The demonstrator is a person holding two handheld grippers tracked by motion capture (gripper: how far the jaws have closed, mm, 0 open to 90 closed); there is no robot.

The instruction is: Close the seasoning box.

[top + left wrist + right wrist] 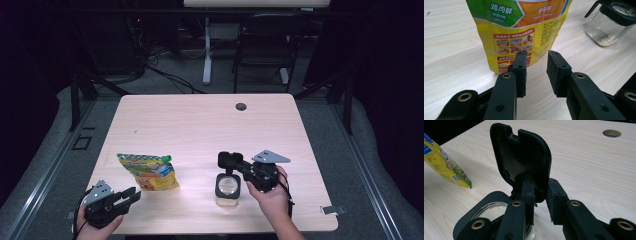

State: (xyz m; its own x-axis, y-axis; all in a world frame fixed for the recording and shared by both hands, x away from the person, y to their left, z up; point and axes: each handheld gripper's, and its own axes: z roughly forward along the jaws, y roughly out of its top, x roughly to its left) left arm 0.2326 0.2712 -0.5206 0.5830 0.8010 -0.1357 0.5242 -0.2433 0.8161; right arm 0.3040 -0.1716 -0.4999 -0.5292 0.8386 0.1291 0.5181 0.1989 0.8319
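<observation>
Your right gripper (235, 164) sits over the glass jar (228, 189), which stands near the front edge of the table (200, 125), right of centre. The jar's black flip lid (521, 161) stands raised, and the gripper's jaws flank its lower edge near the hinge. Whether the pads press on it cannot be told from these views.

Your left gripper (536, 72) rests at the table's front left corner, jaws parted with nothing between them, aimed at the yellow pouch (524, 30). The pouch lies just beyond the pads, not touching them, well apart from the jar. Its green cap (166, 158) points towards the table's centre.
</observation>
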